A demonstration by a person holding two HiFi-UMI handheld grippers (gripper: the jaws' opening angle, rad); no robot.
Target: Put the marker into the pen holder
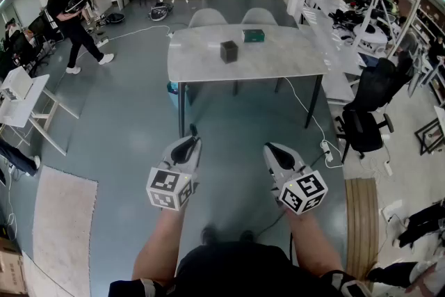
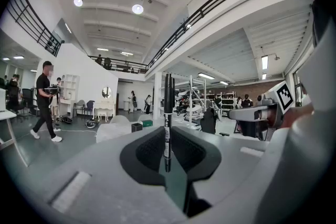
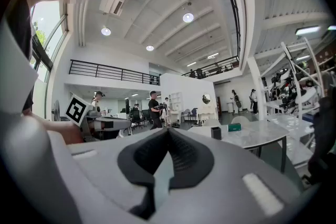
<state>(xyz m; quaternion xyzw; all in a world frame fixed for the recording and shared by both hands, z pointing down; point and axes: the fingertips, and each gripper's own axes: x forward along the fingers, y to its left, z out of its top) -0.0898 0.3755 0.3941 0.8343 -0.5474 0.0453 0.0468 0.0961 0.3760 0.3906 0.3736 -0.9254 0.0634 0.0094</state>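
A black marker (image 2: pixel 167 118) stands upright between the jaws of my left gripper (image 2: pixel 167 147), which is shut on it; its tip pokes above the left gripper (image 1: pixel 192 134) in the head view. The pen holder (image 1: pixel 229 51) is a small dark cube on the grey table (image 1: pixel 292 59), well ahead of both grippers. It also shows far off as the pen holder (image 2: pixel 137 127) and the pen holder (image 3: pixel 216 132). My right gripper (image 1: pixel 268 148) is held beside the left one, its jaws shut with nothing between them (image 3: pixel 168 131).
A green box (image 1: pixel 253 35) lies on the table behind the pen holder. Two grey chairs (image 1: pixel 208 17) stand at the table's far side. A black office chair (image 1: pixel 365 123) is to the right, a person (image 1: pixel 69 21) walks at the far left, and a cable (image 1: pixel 306 115) crosses the floor.
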